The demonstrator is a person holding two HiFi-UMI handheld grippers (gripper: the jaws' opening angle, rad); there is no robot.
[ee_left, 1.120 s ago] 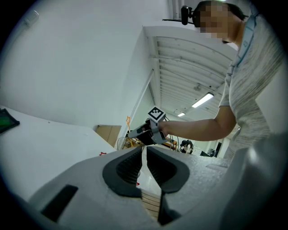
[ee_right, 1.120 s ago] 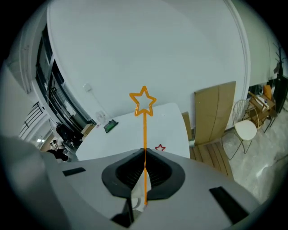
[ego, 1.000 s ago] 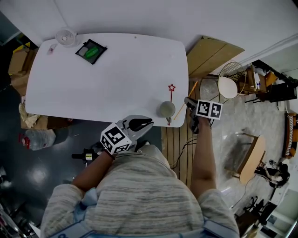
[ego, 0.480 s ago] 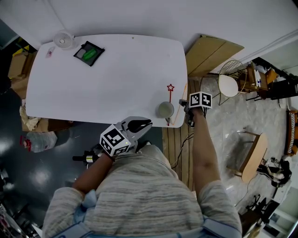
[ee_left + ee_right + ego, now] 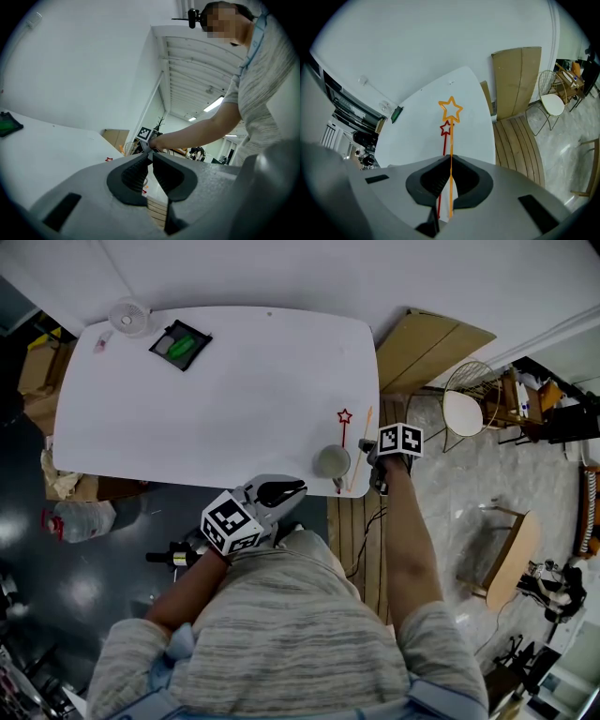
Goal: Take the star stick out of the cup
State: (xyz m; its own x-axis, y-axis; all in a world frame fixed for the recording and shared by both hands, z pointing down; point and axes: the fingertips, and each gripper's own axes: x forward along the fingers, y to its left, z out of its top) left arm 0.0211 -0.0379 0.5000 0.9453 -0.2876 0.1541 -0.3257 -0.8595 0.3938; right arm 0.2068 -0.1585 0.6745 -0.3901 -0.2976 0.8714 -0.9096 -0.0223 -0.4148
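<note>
A grey cup (image 5: 334, 461) stands near the front right corner of the white table (image 5: 216, 399). A red star stick (image 5: 343, 432) lies along the cup's right side, its star (image 5: 446, 127) pointing away from me. My right gripper (image 5: 373, 457) hovers just right of the cup, shut on a thin orange star stick (image 5: 451, 140). That stick's star (image 5: 451, 109) juts out ahead of the jaws, above the red one. My left gripper (image 5: 286, 489) hangs off the table's front edge, near my body. Its jaws (image 5: 150, 154) are shut with nothing between them.
A green thing in a black tray (image 5: 180, 341) and a small round white object (image 5: 129, 315) sit at the table's far left. A cardboard panel (image 5: 433, 348) and a wire chair (image 5: 466, 409) stand right of the table. Boxes and a bottle (image 5: 82, 518) lie on the floor at left.
My right gripper has moved left towards the cup and table edge, carrying the orange stick. The left gripper, cup and red stick have stayed put.
</note>
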